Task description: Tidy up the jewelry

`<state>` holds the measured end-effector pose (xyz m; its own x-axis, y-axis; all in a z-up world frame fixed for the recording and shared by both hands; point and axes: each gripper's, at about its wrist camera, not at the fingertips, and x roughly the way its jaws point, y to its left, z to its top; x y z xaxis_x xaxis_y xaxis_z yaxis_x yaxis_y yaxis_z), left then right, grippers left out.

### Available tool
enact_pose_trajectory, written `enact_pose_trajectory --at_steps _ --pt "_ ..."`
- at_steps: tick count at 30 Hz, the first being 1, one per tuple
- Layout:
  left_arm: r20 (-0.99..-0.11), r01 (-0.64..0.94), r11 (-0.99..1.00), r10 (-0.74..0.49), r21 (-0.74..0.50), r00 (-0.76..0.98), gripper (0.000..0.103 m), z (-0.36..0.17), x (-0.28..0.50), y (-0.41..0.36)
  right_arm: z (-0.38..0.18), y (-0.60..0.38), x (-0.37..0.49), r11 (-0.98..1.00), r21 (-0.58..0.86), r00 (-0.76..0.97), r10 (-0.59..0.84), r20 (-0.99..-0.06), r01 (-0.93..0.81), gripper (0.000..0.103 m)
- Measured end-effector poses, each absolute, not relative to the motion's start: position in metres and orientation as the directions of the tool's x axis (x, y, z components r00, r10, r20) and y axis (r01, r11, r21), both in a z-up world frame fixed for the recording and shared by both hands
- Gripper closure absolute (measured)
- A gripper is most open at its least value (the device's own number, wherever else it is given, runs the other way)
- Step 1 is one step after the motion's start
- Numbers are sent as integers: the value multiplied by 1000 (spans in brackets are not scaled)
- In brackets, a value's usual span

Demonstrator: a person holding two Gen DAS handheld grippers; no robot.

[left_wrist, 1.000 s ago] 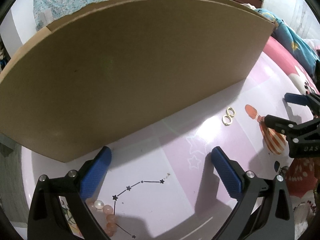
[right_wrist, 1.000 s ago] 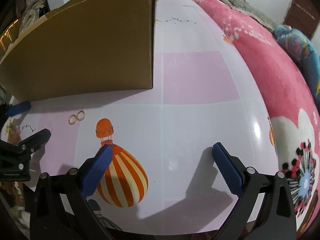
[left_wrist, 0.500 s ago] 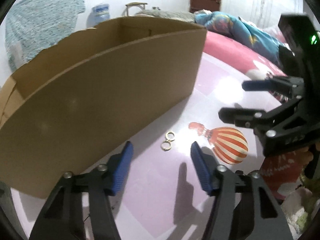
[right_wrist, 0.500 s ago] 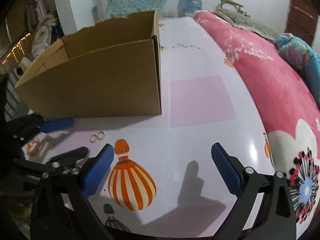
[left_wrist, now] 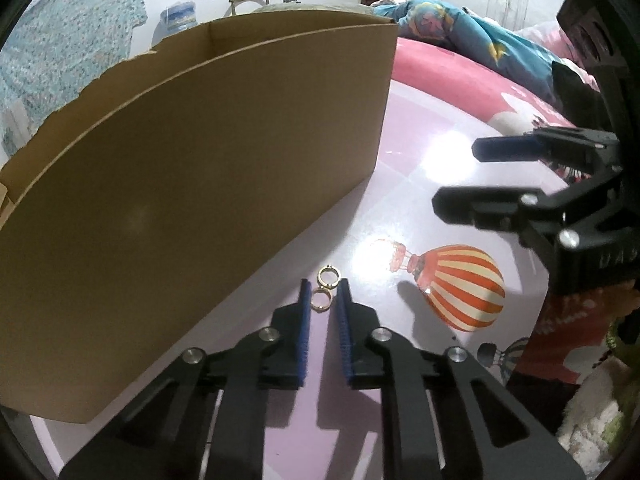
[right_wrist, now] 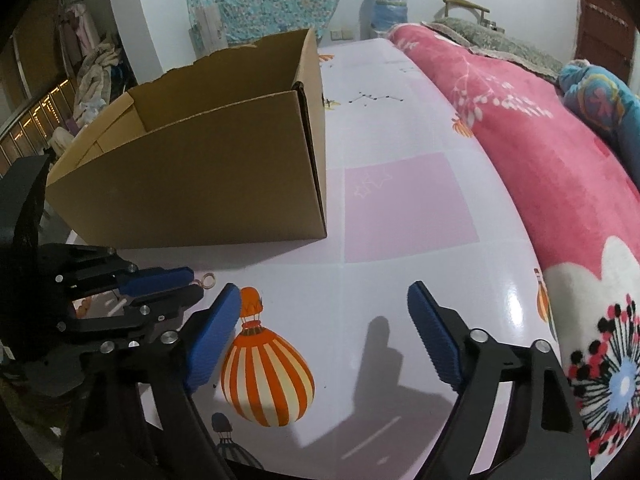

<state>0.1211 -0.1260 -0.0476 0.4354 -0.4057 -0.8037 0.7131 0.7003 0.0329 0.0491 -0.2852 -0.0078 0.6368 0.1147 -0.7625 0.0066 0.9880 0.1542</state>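
Honestly, the cardboard box (right_wrist: pixel 208 184) sat open on the surface (right_wrist: pixel 400 208), and I could see nothing inside it from where I stood. The right gripper (right_wrist: pixel 324 328) hovered wide over the balloon print, its fingers closing on nothing. The left gripper (left_wrist: pixel 323 308) was pinching in around two small gold hoop earrings (left_wrist: pixel 325 288) lying just beside the box's wall; only the nearer hoop sat between its fingers. I judged those thin hoops could squirt out, or one could stay behind.
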Motion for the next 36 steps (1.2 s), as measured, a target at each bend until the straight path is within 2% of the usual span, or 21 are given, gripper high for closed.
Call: enact_pose_trajectory --at_steps 9,17,19,22,31,36 --pt "-808 667 745 -385 13 446 92 -47 120 -100 -3 -272 47 983 173 649 169 -742 -59 31" --pt "-808 605 797 -357 -1 469 93 -47 118 -72 -15 -237 62 971 178 606 240 -758 -162 57" --pt "-809 597 802 -352 -1 471 92 -46 118 -68 -18 -230 65 968 171 590 247 -769 -182 70" --pt "-811 586 810 -345 -2 473 92 -46 118 -64 -20 -218 67 966 141 585 245 -773 -217 76" --pt "-809 586 810 -342 3 478 93 -46 117 -67 -22 -199 72 960 75 580 225 -783 -271 88" --pt "-809 586 810 -339 9 480 93 -46 116 -69 -22 -199 76 962 65 583 213 -784 -264 88"
